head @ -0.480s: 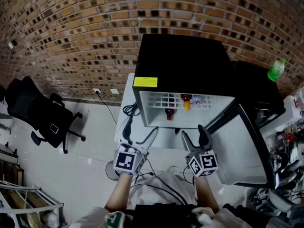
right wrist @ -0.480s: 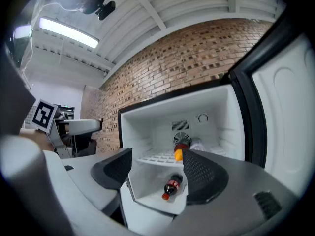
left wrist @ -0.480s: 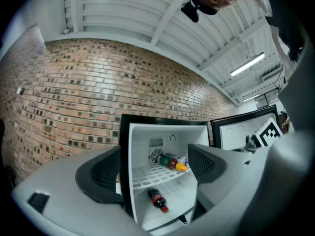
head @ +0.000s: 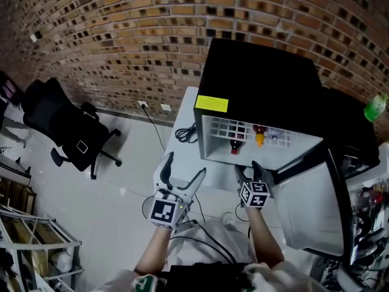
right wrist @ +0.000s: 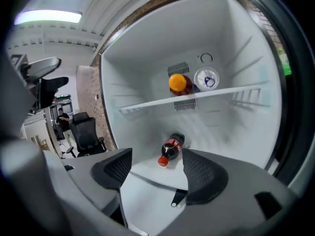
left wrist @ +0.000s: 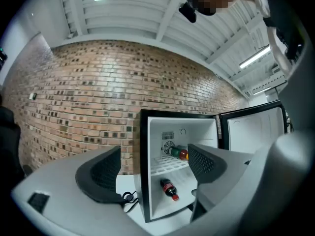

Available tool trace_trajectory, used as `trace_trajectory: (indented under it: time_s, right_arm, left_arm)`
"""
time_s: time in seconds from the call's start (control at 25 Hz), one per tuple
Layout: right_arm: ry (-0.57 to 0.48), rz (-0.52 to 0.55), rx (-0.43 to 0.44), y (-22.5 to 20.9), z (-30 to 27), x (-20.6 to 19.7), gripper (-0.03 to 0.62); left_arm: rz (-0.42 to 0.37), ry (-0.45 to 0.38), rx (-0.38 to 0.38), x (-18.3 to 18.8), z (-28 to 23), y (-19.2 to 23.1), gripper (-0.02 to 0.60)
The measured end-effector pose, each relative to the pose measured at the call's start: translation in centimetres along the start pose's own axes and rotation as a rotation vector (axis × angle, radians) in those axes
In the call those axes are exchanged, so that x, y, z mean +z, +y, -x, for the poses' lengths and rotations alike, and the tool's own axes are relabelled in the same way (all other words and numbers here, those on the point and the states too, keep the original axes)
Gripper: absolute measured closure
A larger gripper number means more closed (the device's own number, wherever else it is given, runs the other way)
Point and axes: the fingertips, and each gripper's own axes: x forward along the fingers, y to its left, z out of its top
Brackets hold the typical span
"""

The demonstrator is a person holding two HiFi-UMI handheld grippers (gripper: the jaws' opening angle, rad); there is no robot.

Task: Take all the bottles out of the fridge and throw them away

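With fingers (right wrist: 114,170) apart and empty, the right gripper (right wrist: 156,171) should take the cola bottle (right wrist: 171,149), probably light, slippery and quick to roll, across its body.

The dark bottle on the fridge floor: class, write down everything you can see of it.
The dark bottle is small, looks plastic, holds dark drink, and has a red cap and red label. It lies on its side on the white floor of the fridge, under the wire shelf, cap toward the open front. Only the floor touches it; the right gripper, jaws open, is short of it.
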Motion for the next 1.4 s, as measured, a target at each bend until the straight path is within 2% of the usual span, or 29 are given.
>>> trace_trajectory:
  time_s: [0.28,0.44,0.56,0.68,0.8,0.84,0.88,0.96,1.0,1.24,1.4]
  right_arm:
    - [0.084,-0.049,-0.008,-2.7,-9.7,-0.8,0.238]
    - [0.152,-0.056,-0.085,-5.0,-14.5,-0.9,0.233]
    - [0.198,-0.079,-0.116,-5.3,-17.0,-0.6,0.188]
    - [0.233,-0.111,-0.113,-5.3,-19.0,-2.3,0.154]
    - [0.175,-0.006,-0.171,-6.2,-20.4,-0.3,0.168]
    - [0.165,0.017,-0.179,-6.5,-20.8,-0.1,0.213]
    - [0.202,-0.009,-0.161,-6.0,-20.9,-1.0,0.238]
    - [0.305,-0.103,-0.096,-3.6,-20.3,-3.3,0.246]
    - [0.313,-0.112,-0.081,-3.0,-19.8,-3.5,0.249]
    - [0.208,-0.077,-0.059,-3.3,-15.7,-4.6,0.255]
    - [0.148,-0.102,-0.035,-3.1,-10.8,-5.5,0.256]
  left_arm:
    - [0.017,0.031,0.093,-1.1,2.4,1.8,0.173]
    - [0.043,0.040,0.174,-1.7,4.1,3.6,0.173]
    - [0.056,0.060,0.233,-2.1,5.6,5.0,0.175]
    - [0.063,0.077,0.281,-2.5,7.0,6.1,0.175]
    - [0.071,0.079,0.320,-2.6,8.0,7.2,0.175]
    - [0.073,0.077,0.328,-2.6,8.3,7.4,0.175]
    - [0.074,0.075,0.333,-2.7,8.5,7.5,0.175]
    - [0.075,0.072,0.335,-2.8,8.7,7.5,0.175]
    - [0.076,0.071,0.331,-2.8,8.8,7.5,0.175]
    - [0.089,0.063,0.275,-3.0,8.3,6.8,0.175]
    - [0.089,0.065,0.211,-3.3,7.1,5.8,0.175]
